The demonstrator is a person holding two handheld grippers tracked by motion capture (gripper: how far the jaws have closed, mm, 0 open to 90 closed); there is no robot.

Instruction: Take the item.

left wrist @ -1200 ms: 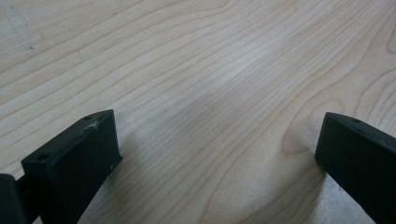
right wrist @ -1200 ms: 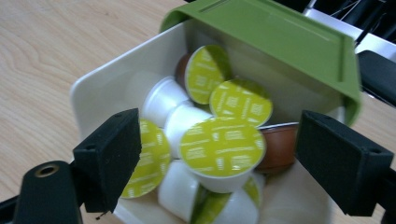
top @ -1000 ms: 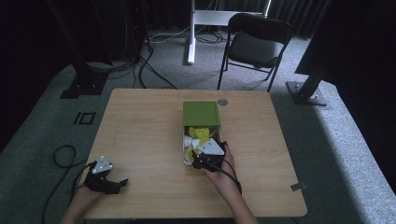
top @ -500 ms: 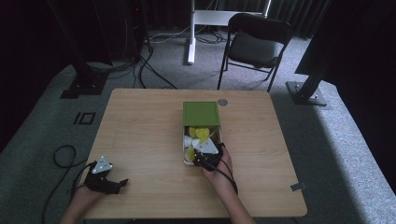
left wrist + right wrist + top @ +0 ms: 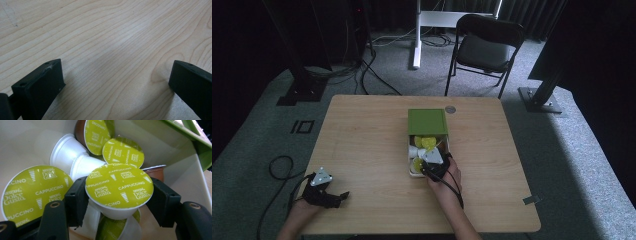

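Bench [image 5: 362, 140]: light wood, rectangular, with grey carpet around it and a black folding chair [image 5: 484, 47] beyond the far edge. Approx. centre of bench, slightly right: a box [image 5: 427, 121] with a green lid section at its far end and an open cream-walled compartment at its near end. The compartment holds coffee capsules w/ lime-green foil lids printed "Nescafé Dolce Gusto Cappuccino"; some have white bodies, at least two have brown bodies. Right tongs [image 5: 428, 164] sit at the near end of the open compartment, with the person's right hand [image 5: 447, 172] just behind them and a cable trailing along the forearm. In the right gripper view the right tongs [image 5: 119, 195] are clamped on one white-bodied capsule [image 5: 119, 187], one jaw on each side of the cup below its rim, foil lid facing the camera. This capsule sits above the others; a second large green lid [image 5: 33, 192] lies just to its left, and more capsules are stacked beyond it toward the far wall. Whether the clamped capsule touches those under it cannot be told. Left tongs [image 5: 343, 196] lie at the near left corner of the bench, held by the left hand [image 5: 309, 200], well apart from the box. In the left gripper view the left tongs [image 5: 116, 77] stand wide apart over bare wood grain, nothing between the jaws.
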